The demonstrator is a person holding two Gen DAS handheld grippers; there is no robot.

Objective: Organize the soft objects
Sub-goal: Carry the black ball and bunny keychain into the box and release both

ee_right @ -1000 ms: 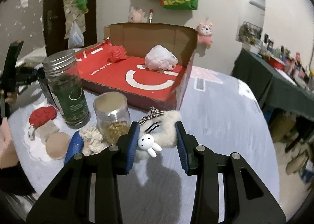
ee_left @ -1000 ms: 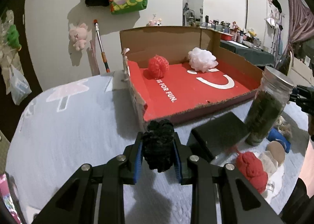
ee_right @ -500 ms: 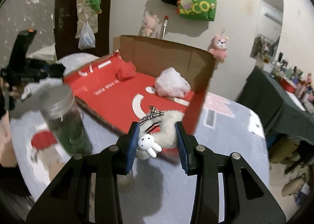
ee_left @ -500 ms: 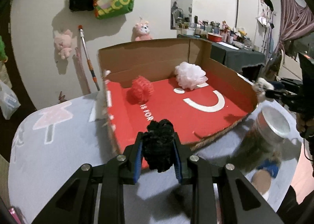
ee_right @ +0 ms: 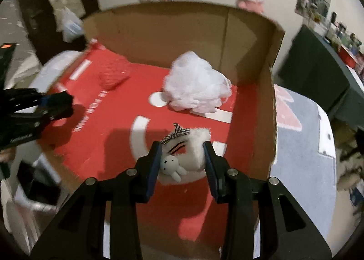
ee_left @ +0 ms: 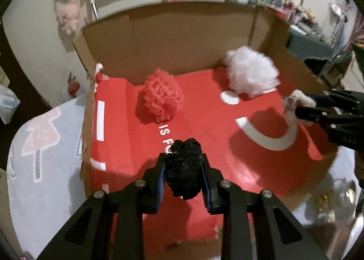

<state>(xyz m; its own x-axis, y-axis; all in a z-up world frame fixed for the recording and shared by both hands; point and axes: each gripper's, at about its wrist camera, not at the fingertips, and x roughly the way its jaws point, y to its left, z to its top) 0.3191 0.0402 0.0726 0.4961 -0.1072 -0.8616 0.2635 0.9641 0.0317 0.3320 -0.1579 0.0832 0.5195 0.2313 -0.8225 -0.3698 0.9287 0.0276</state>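
left gripper (ee_left: 183,183): fingers clamped on black mesh pouf (ee_left: 184,170), held above the near part of the red box floor
right gripper (ee_right: 182,166): fingers clamped on white fluffy pouch (ee_right: 193,150); small white bunny charm (ee_right: 172,165) hangs at its front, plaid bow (ee_right: 176,133) on top; held over the box floor, near the right wall
cross view: right gripper (ee_left: 318,109) with its white load enters from the right edge of the left wrist view; left gripper (ee_right: 49,105) blurred at the left edge of the right wrist view
cardboard box (ee_left: 173,34): open top, red printed floor with white lettering, brown walls at back and sides
red mesh pouf (ee_left: 162,96): lying on box floor, left of middle, near back wall
white mesh pouf (ee_left: 251,72): lying on box floor by the back right corner, well apart from the red one
table (ee_left: 45,157): pale cloth with pink tree print, box sits on it
wall behind: pink plush toys (ee_left: 68,15) hanging, blurred
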